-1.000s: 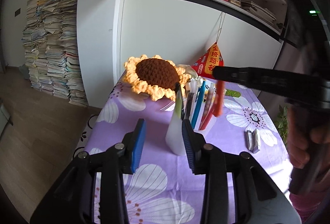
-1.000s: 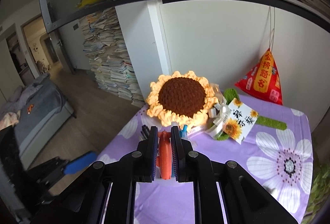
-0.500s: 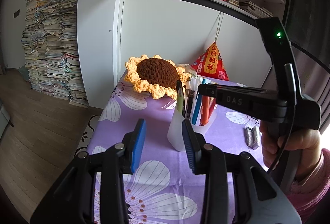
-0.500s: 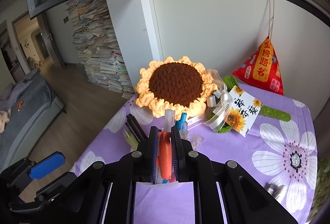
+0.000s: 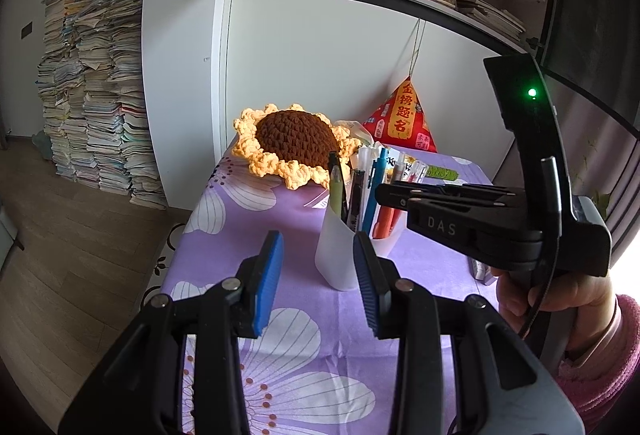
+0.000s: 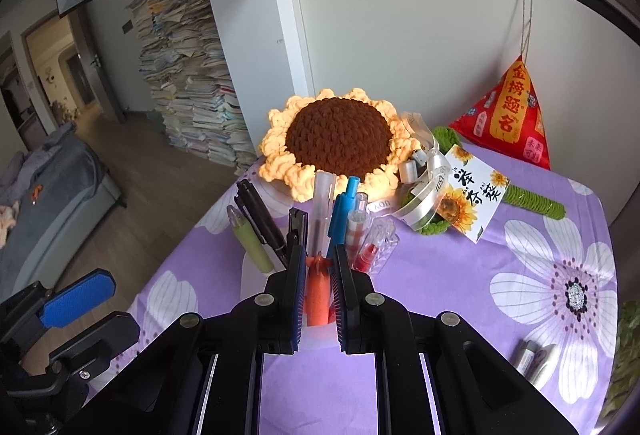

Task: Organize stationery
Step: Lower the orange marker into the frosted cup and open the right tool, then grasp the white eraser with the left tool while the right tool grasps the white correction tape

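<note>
Since a second ago the right tool (image 6: 316,291) has come down from above the white pen cup (image 5: 340,251), and the orange pen (image 6: 318,295) it carries, then hanging clear above the other pens, now has its lower end sunk inside the cup. Right tool narrow, both pads pressed on the orange pen's barrel, pen upright, top poking out just above the jaws. Left tool (image 5: 318,275) unmoved in the same stretch: half-spread, nothing between the blue pads; the cup stands just beyond them, apart, seemingly untouched. Likely reason for that stance: the left tool waits close by to steady the cup if it tips, while the right does the loading. Cup already crowded: green pen (image 6: 250,243), black pens, clear pen, blue pen (image 6: 344,207), red-capped one, all leaning outward, which leaves a gap on the near side where the orange pen goes in. Cup sits on the desk (image 6: 460,275), on the purple flowered cloth, in front of the crocheted sunflower (image 6: 340,143). Judged: insertion nearly done, release still to come; whether the pen has bottomed out is hidden by the cup wall. Two small grey items (image 6: 536,359) lie at the right of the desk, well apart from the cup, probably next.
</note>
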